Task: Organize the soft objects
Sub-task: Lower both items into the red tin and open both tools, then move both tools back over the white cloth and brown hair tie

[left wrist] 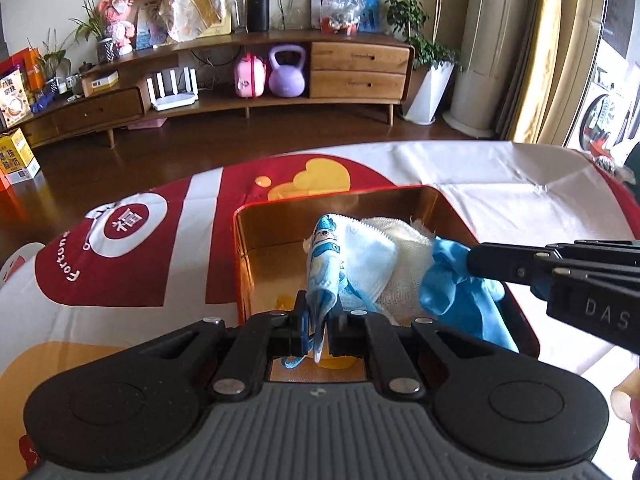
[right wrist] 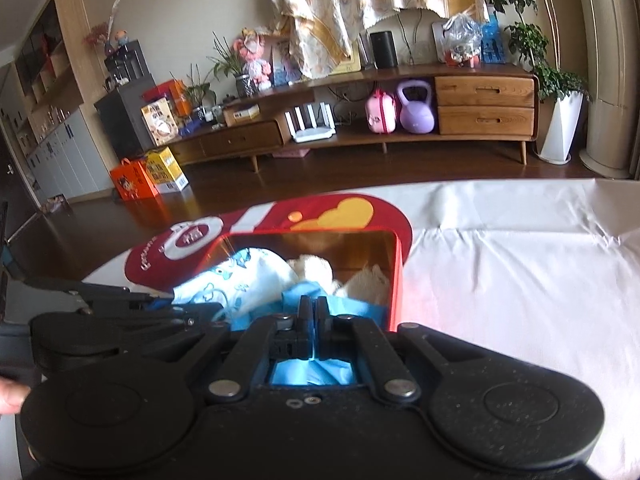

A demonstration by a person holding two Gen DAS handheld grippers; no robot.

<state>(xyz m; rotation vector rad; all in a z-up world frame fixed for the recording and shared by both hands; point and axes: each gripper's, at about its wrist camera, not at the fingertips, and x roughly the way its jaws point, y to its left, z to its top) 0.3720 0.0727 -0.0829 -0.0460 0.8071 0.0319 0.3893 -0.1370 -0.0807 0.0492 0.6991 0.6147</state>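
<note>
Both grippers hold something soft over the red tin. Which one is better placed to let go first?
Probably the right gripper: its blue glove already hangs inside the red tin, beside the white cloth. The left gripper pinches the printed mask at the tin's near edge, less far in.

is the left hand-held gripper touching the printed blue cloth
Touching. The left wrist view shows the left hand-held gripper shut on the printed blue cloth, a fold pinched between its fingers above the red tin.
</note>
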